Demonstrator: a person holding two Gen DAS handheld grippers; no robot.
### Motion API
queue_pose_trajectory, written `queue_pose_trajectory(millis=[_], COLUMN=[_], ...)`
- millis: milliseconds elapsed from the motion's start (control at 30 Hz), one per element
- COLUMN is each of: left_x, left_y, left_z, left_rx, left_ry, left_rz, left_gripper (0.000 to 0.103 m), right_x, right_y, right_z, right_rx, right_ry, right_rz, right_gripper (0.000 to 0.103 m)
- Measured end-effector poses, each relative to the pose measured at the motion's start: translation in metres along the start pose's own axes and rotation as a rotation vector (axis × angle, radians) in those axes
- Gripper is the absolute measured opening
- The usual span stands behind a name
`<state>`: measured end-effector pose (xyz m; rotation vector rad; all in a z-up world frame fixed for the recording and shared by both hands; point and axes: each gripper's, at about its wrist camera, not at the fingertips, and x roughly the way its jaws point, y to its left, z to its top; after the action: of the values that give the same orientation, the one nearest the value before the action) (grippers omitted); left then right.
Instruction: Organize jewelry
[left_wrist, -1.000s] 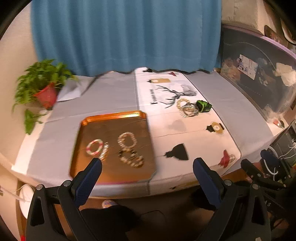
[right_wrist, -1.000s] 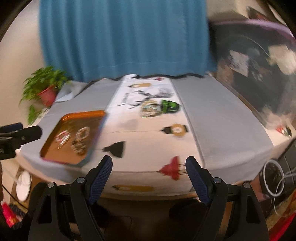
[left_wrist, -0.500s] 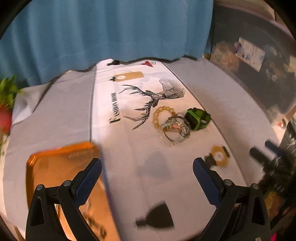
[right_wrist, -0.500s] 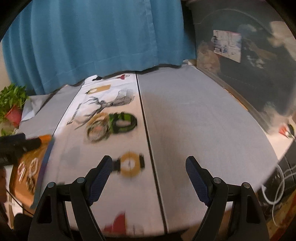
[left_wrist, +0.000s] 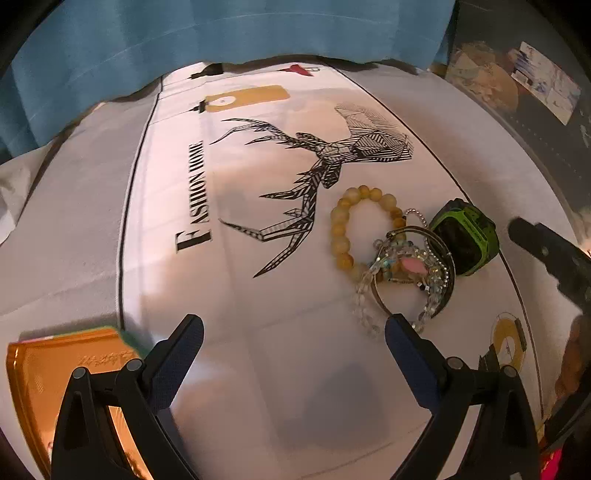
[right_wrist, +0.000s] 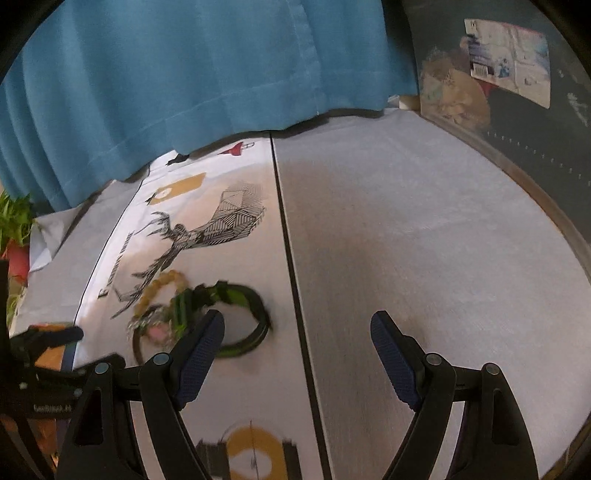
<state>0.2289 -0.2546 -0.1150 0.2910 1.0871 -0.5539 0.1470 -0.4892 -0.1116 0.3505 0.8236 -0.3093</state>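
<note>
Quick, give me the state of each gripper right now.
Left gripper: open, holding nothing, above the cloth near the jewelry pile.
Right gripper: open, holding nothing.

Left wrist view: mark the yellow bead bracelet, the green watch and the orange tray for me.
yellow bead bracelet (left_wrist: 340, 236): left wrist view, left-side beads.
green watch (left_wrist: 466, 242): left wrist view, its dark face.
orange tray (left_wrist: 40, 373): left wrist view, bare floor near its far rim.
</note>
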Motion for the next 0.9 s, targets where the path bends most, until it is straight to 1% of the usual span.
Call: queue_pose_trajectory(millis=[67, 133, 167, 200, 267, 300, 333, 367, 400, 433, 500, 533, 567, 600, 633, 667, 700, 733, 767, 800, 833, 900], left_x=[0.006, 0.009, 0.011, 0.013, 0.017, 0.017, 0.016, 0.014, 0.013, 0.012, 0.008, 0.008, 0.006, 0.005, 0.005, 0.005, 0.005, 0.005, 0.004, 0.002, 0.000, -0.009], left_y=[-0.002, -0.001, 0.000, -0.002, -0.007, -0.011, -0.012, -0.014, -0.016, -0.019, -0.028, -0.031, -0.036, -0.039, -0.041, -0.041, -0.040, -0.039, -0.037, -0.035, -0.031, -0.023], left_z=[0.001, 0.003, 0.004, 0.006, 0.010, 0.009, 0.009, 0.009, 0.008, 0.008, 0.007, 0.007, 0.006, 0.005, 0.005, 0.005, 0.005, 0.006, 0.005, 0.004, 0.001, -0.009], left_rx=[0.019, 0.013, 0.002, 0.003, 0.039, 0.066, 0.071, 0.082, 0.096, 0.106, 0.140, 0.152, 0.173, 0.186, 0.187, 0.178, 0.170, 0.163, 0.147, 0.129, 0.100, 0.054], left_ry=[0.008, 0.009, 0.029, 0.044, 0.077, 0.082, 0.078, 0.077, 0.075, 0.078, 0.057, 0.048, 0.038, 0.032, 0.027, 0.026, 0.028, 0.034, 0.043, 0.051, 0.060, 0.067], left_rz=[0.001, -0.021, -0.033, -0.029, -0.008, 0.007, -0.002, -0.006, -0.015, -0.019, -0.039, -0.047, -0.063, -0.080, -0.092, -0.104, -0.113, -0.124, -0.138, -0.149, -0.164, -0.172], left_gripper=[0.099, 0.099, 0.099, 0.099, 0.097, 0.094, 0.091, 0.086, 0.078, 0.073, 0.051, 0.045, 0.033, 0.016, 0.007, 0.005, 0.005, 0.005, 0.005, 0.005, 0.005, 0.005], right_x=[0.007, 0.016, 0.021, 0.025, 0.035, 0.042, 0.045, 0.046, 0.048, 0.047, 0.046, 0.045, 0.045, 0.045, 0.044, 0.044, 0.043, 0.039, 0.036, 0.033, 0.030, 0.016], right_y=[-0.003, -0.002, 0.000, 0.001, 0.006, 0.009, 0.012, 0.015, 0.017, 0.017, 0.016, 0.016, 0.016, 0.017, 0.017, 0.018, 0.019, 0.023, 0.028, 0.034, 0.037, 0.034], right_z=[0.003, 0.005, 0.006, 0.007, 0.007, 0.006, 0.006, 0.005, 0.003, 0.002, 0.001, 0.001, 0.000, 0.000, -0.001, -0.002, -0.003, -0.005, -0.007, -0.009, -0.012, -0.017], right_rx=[0.012, 0.005, -0.010, -0.025, -0.073, -0.098, -0.127, -0.161, -0.175, -0.183, -0.171, -0.165, -0.165, -0.160, -0.157, -0.160, -0.171, -0.197, -0.230, -0.268, -0.284, -0.243], right_ry=[0.007, 0.029, 0.045, 0.056, 0.081, 0.103, 0.105, 0.100, 0.102, 0.090, 0.083, 0.080, 0.078, 0.076, 0.073, 0.070, 0.067, 0.055, 0.050, 0.063, 0.074, 0.067], right_rz=[0.007, 0.007, 0.005, 0.000, -0.026, -0.044, -0.062, -0.086, -0.095, -0.100, -0.100, -0.102, -0.107, -0.109, -0.113, -0.111, -0.105, -0.081, -0.062, -0.046, -0.064, -0.057], right_gripper=[0.082, 0.082, 0.082, 0.082, 0.082, 0.083, 0.083, 0.083, 0.084, 0.085, 0.085, 0.086, 0.086, 0.086, 0.086, 0.084, 0.074, 0.060, 0.025, 0.013, 0.013, 0.010])
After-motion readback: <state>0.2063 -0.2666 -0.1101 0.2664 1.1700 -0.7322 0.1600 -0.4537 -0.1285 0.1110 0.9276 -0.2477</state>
